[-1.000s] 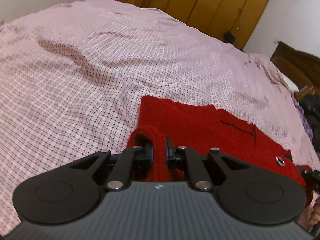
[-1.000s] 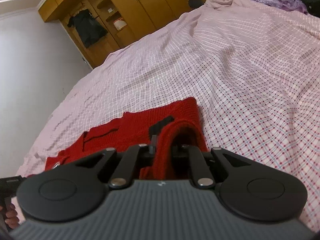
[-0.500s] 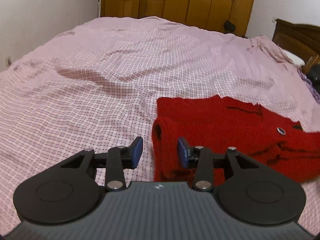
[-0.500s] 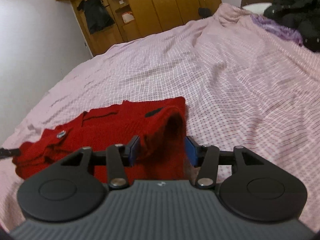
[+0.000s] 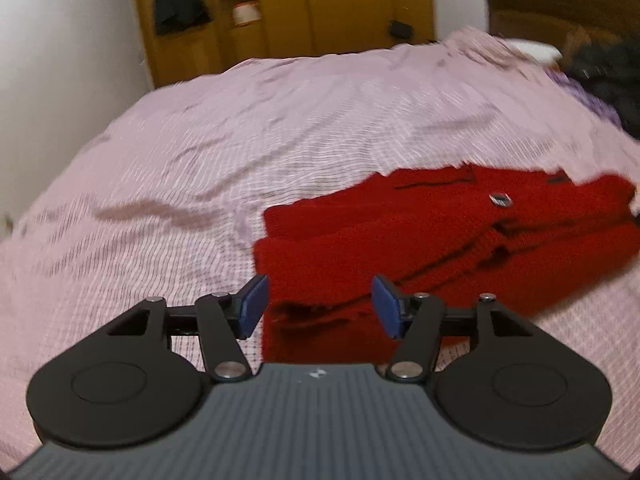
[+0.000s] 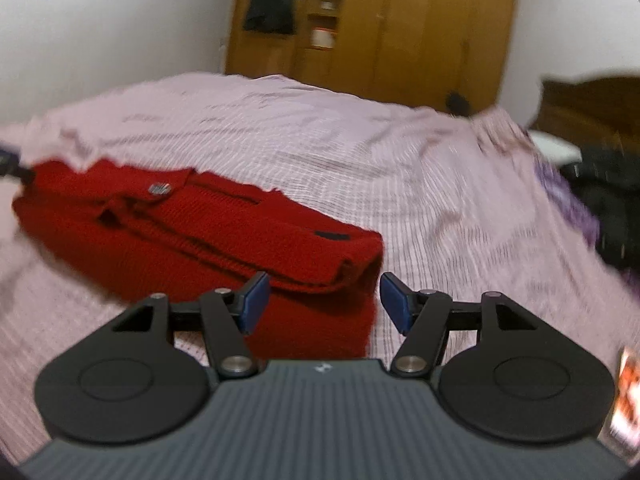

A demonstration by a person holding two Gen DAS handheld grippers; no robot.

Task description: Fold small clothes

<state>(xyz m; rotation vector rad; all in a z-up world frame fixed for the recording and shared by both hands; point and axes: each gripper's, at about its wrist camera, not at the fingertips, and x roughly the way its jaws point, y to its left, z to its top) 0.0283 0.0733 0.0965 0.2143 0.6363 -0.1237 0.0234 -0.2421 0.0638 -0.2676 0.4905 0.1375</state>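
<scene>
A red knitted garment (image 5: 440,236) lies folded on the pink checked bedsheet (image 5: 200,160), with a small metal button (image 5: 500,199) on top. In the left wrist view my left gripper (image 5: 320,306) hangs over the garment's near left corner; its jaws are opening and the blue pads (image 5: 254,304) touch no cloth. In the right wrist view the same garment (image 6: 192,236) runs left from its folded right end. My right gripper (image 6: 322,302) hovers above that end, its jaws opening too, with nothing pressed between them.
A wooden wardrobe (image 5: 288,12) stands past the far end of the bed, with dark clothing hung on it. A dark wooden headboard (image 5: 560,4) and a heap of black and purple clothes (image 6: 600,200) lie on the right side.
Both grippers were shut on the garment's red corners; they let go, opened wide and pulled back and up. Both wrists rolled level. The garment now rests folded on the sheet.
</scene>
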